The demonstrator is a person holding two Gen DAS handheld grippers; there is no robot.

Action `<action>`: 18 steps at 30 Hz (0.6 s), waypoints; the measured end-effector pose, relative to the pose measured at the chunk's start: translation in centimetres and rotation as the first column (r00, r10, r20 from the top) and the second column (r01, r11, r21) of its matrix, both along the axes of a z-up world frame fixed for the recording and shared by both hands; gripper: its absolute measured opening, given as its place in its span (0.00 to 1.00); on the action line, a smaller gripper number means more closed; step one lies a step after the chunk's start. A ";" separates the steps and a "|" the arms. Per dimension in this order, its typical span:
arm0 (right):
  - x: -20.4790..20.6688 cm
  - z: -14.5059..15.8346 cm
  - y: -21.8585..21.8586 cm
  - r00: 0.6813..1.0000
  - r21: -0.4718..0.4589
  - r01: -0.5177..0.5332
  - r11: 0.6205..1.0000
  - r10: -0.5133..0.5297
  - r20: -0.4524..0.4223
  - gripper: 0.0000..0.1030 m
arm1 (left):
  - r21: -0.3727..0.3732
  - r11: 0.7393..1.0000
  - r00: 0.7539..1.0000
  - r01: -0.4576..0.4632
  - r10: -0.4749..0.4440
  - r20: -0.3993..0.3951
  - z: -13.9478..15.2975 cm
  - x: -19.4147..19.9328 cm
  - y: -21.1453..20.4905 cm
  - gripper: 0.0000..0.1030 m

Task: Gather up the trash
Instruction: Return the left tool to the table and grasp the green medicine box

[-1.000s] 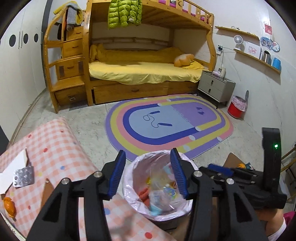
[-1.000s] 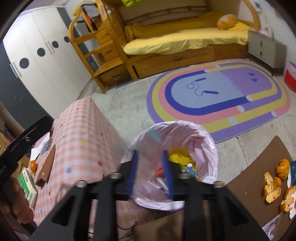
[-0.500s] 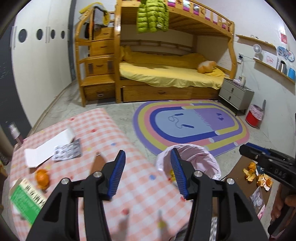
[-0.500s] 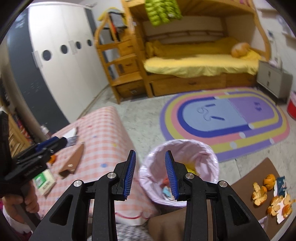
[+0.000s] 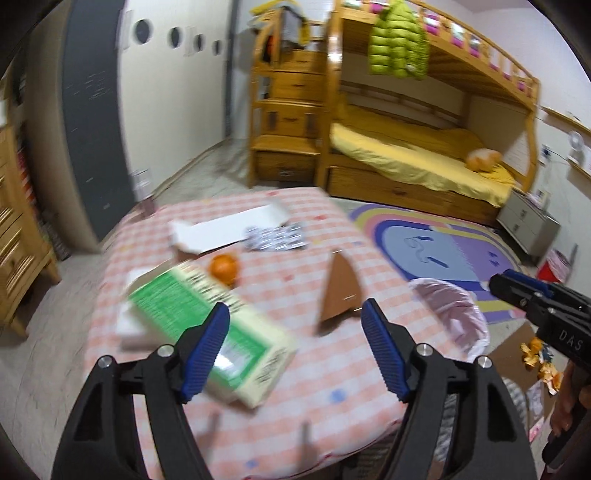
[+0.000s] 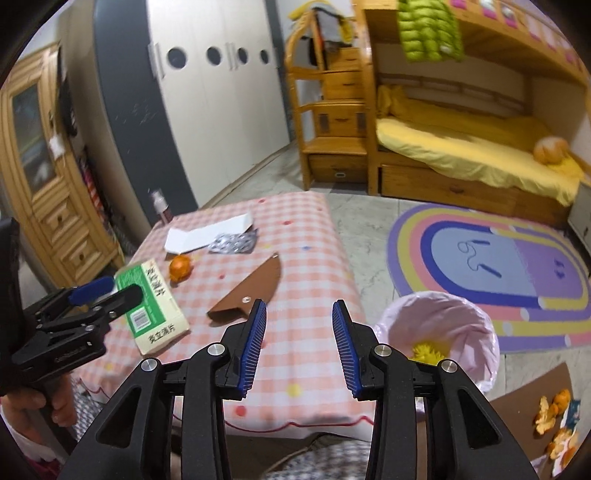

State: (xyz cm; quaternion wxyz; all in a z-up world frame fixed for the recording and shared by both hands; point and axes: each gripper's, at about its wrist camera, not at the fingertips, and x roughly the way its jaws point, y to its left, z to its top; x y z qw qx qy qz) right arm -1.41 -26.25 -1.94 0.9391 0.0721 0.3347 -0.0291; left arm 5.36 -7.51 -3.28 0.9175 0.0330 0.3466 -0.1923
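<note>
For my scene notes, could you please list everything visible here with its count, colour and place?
table: one, pink checked cloth, centre
carton: one, green and cream, table's near left
orange peel: one, orange, beyond carton
blister packs: silver, far side
white paper: one, beside the packs
brown card: one, mid-table
bin: one, pink liner, floor right of table
peel scraps: several, orange, brown board at right
rug: one, pastel, floor
bunk bed: one, wooden, yellow bedding
left gripper: jaws just opening, empty, near carton
right gripper: open, empty

Bunk bed [image 6: 461, 147] at back, yellow sheet; green puffer jacket [image 6: 428, 31] hangs off its top rail. Drawer steps [image 6: 332, 122] left of it, rainbow rug [image 6: 491, 266] in front (wardrobe [image 6: 218, 96] further left).
</note>
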 end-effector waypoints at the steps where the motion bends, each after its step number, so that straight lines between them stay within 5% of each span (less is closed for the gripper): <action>1: 0.3 -0.3 0.7 1.000 -0.006 -0.010 1.000 0.010 -0.005 0.40 | -0.006 1.000 1.000 -0.025 0.025 -0.006 -0.2 0.1 1.1 0.73; 5: 1.6 -1.2 2.7 0.999 -0.031 -0.025 0.999 0.024 -0.030 0.63 | -0.013 0.993 0.993 -0.114 0.114 -0.010 -1.2 0.3 4.6 0.76; 18: 4.1 -3.5 4.8 0.995 -0.093 -0.050 0.994 0.041 -0.089 0.63 | -0.021 0.977 0.965 -0.210 0.204 -0.163 -5.7 2.5 7.0 0.78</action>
